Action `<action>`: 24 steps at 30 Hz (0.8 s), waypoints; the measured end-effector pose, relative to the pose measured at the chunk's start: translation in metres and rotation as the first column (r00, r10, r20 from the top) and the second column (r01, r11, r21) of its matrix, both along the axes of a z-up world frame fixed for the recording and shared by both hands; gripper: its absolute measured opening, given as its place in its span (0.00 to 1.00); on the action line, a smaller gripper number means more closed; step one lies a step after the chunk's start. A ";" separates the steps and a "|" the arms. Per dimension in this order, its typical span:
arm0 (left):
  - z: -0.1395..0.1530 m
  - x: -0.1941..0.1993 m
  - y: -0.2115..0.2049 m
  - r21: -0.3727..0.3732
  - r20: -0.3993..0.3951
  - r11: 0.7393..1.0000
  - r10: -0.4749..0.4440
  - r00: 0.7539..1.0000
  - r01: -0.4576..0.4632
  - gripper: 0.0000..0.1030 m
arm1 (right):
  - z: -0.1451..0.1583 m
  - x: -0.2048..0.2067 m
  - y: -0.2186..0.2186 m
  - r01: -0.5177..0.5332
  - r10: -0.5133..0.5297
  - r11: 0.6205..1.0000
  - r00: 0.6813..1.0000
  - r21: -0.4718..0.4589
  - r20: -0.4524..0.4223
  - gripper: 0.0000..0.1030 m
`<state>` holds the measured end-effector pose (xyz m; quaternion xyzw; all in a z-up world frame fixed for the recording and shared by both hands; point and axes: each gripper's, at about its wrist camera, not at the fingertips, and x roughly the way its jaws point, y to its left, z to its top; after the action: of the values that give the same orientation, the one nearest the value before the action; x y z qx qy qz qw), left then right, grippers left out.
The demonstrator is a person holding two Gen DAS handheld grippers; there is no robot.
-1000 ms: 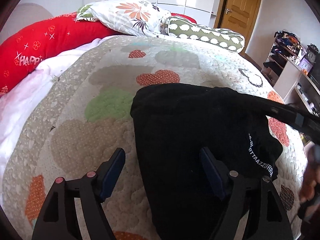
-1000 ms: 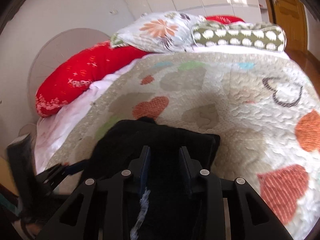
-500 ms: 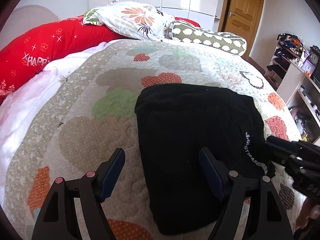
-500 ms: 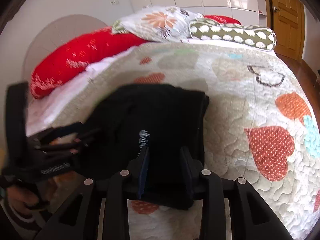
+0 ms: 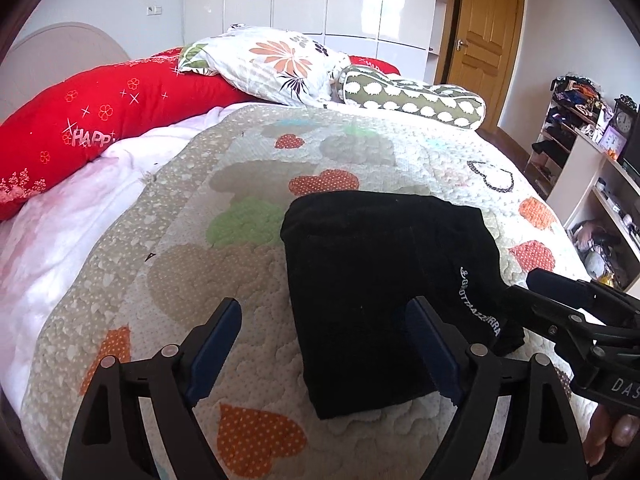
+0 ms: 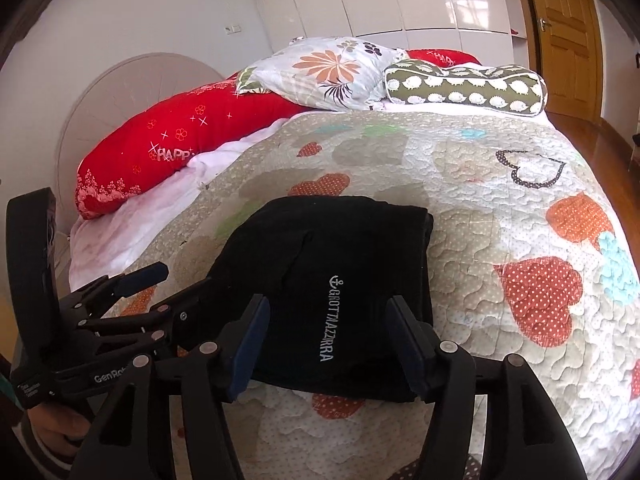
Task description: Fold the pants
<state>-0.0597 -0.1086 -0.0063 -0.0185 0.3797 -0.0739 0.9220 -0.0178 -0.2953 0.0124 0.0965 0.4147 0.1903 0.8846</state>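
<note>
The black pants (image 5: 384, 288) lie folded into a compact rectangle on the heart-patterned quilt (image 5: 248, 184), white lettering along their right side. My left gripper (image 5: 328, 344) hovers over their near left corner, its jaws opening, pads off the cloth. In the right wrist view the pants (image 6: 328, 264) sit just beyond my right gripper (image 6: 328, 340), whose jaws are also opening above the near edge and grip nothing. Each view shows the other tool: the right gripper (image 5: 524, 286) at the pants' right side, the left gripper (image 6: 168, 286) at their left.
A red bolster (image 5: 104, 120), a flowered pillow (image 5: 276, 68) and a green patterned cushion (image 5: 416, 96) line the head of the bed. Cluttered shelves (image 5: 576, 136) and a wooden door (image 5: 484, 32) stand to the right. The bed's near edge lies just below both grippers.
Both grippers have drawn back toward the near edge of the bed. The right gripper's jaws, narrow over the cloth before, now stand wide. The pants lie still as a folded bundle.
</note>
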 end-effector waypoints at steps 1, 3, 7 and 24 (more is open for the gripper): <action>0.001 -0.003 0.001 0.002 0.004 1.000 0.003 1.000 -0.003 0.83 | 0.001 -0.001 0.001 0.000 0.000 1.000 1.000 0.004 0.000 0.60; 0.003 -0.007 0.001 0.006 0.012 1.000 0.005 1.000 -0.005 0.83 | 0.002 -0.002 0.002 -0.001 0.001 1.000 1.000 0.002 0.004 0.61; 0.007 -0.014 0.003 0.002 0.032 1.000 0.008 0.999 -0.008 0.83 | 0.004 -0.008 0.002 0.007 -0.007 1.000 1.000 0.006 0.015 0.67; 0.014 -0.059 0.004 0.011 0.101 1.000 0.020 0.995 -0.021 0.83 | 0.016 -0.041 -0.003 0.092 -0.089 0.995 0.994 -0.046 0.066 0.80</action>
<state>-0.1186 -0.1048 0.0073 -0.0131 0.3326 -0.0630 0.9409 -0.0587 -0.2981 0.0289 0.0871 0.3858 0.1429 0.9073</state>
